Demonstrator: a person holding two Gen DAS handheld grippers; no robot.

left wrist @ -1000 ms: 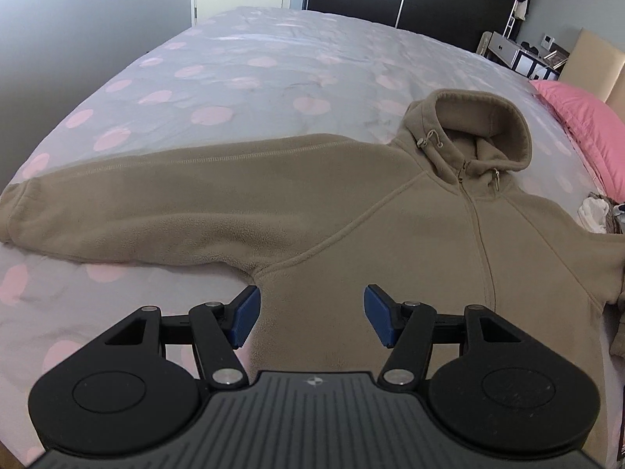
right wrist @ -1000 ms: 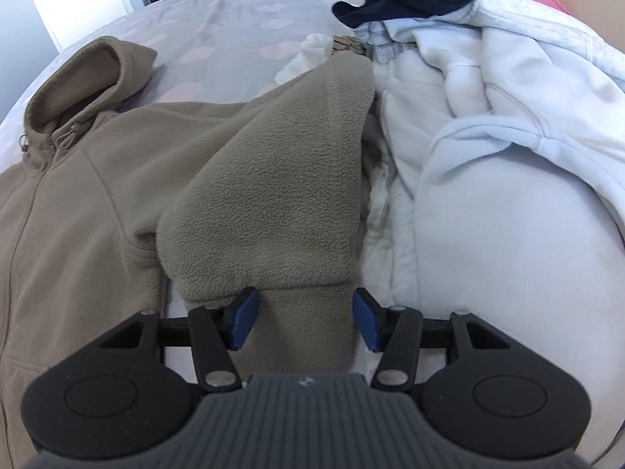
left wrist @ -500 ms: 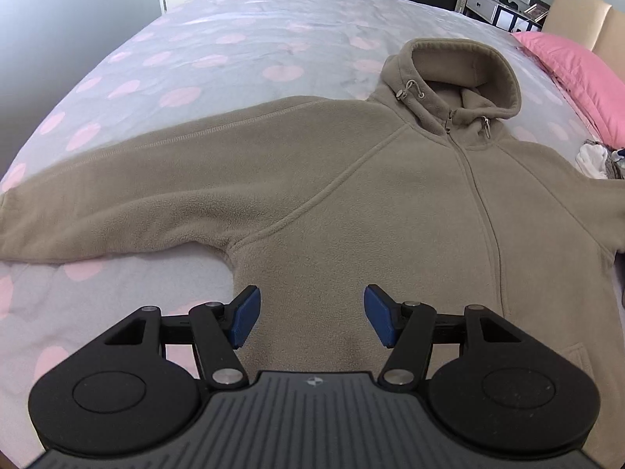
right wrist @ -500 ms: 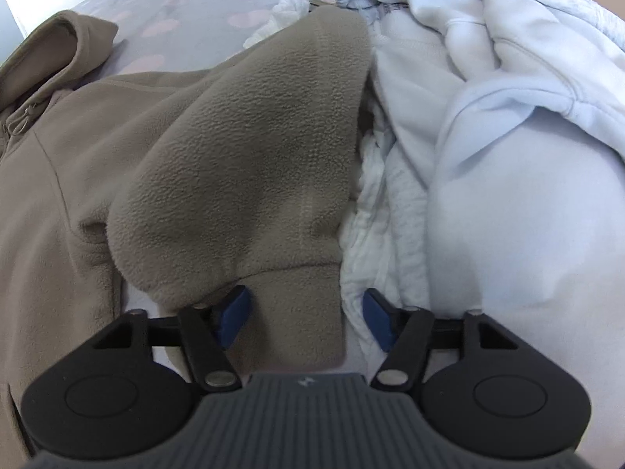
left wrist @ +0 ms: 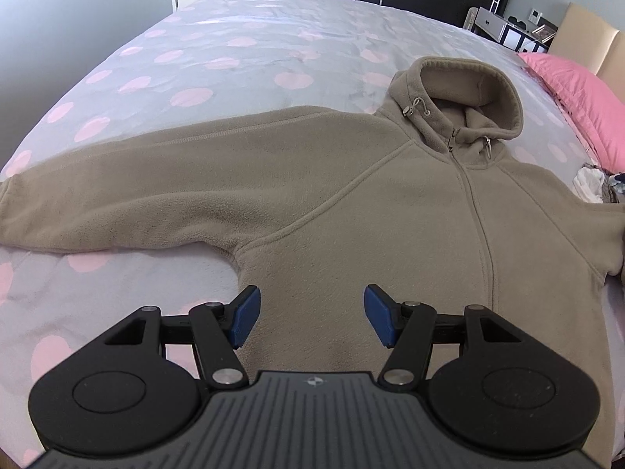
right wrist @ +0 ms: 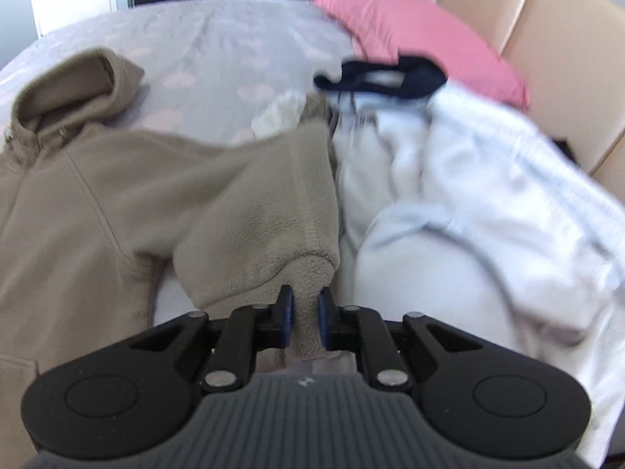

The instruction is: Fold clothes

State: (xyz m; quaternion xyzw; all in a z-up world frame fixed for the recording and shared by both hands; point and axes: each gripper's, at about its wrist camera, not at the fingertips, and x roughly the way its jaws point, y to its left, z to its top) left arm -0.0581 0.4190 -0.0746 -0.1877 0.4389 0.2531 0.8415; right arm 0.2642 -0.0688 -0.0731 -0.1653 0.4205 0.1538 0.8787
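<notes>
A: Where is the beige fleece hoodie [left wrist: 351,203]?

B: Flat on the bed [left wrist: 234,39], zipper up. Its far sleeve end is cut off at the left wrist picture's edge.

A: And the left gripper [left wrist: 310,314]?

B: Its jaws stand about halfway apart over the hem, holding nothing.

A: The right gripper [right wrist: 303,314]?

B: Its jaws are closing, pads pressing the hoodie's sleeve cuff [right wrist: 308,285]. That view is blurred; the white clothes [right wrist: 449,211] and navy garment [right wrist: 390,78] by the pink pillow [right wrist: 422,39] are hard to identify.
</notes>
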